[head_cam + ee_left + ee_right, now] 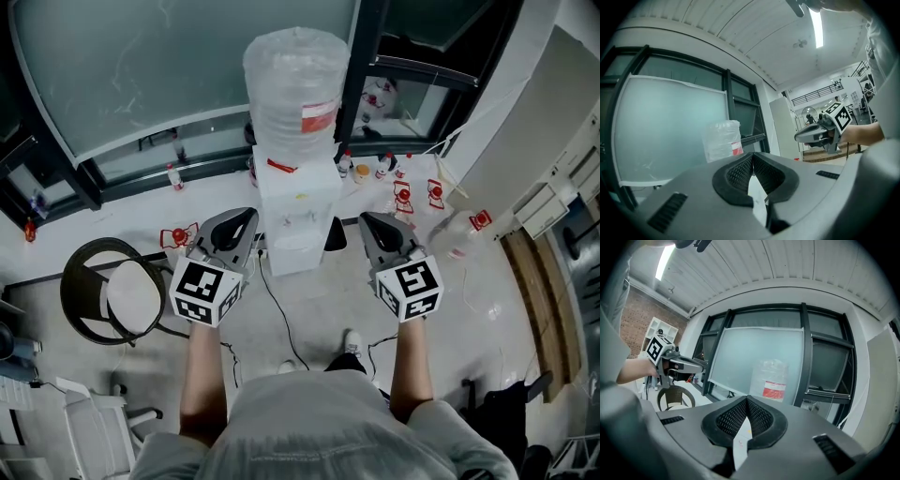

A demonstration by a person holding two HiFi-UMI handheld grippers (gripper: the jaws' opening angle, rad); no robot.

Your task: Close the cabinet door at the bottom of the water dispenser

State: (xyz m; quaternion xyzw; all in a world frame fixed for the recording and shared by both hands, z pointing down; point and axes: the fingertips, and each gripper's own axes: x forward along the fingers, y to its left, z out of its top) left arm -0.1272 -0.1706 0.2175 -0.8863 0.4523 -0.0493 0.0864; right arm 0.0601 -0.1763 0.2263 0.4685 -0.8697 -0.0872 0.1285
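The white water dispenser (292, 217) stands on the floor ahead of me, with a clear bottle (294, 82) bearing a red label on top. From above its lower cabinet door is hidden. My left gripper (246, 217) hangs in the air just left of the dispenser, jaws shut and empty. My right gripper (367, 219) hangs just right of it, also shut on nothing. In the left gripper view the pads (740, 172) meet at the tip and the bottle (723, 139) shows beyond. In the right gripper view the bottle (772, 380) stands over the closed jaws.
A round wicker chair (105, 292) with a white cushion stands at the left. Cables (270, 298) run across the floor from the dispenser. Small red-capped bottles (405, 197) lie near the glass wall at the right. A white chair (94, 422) is at lower left.
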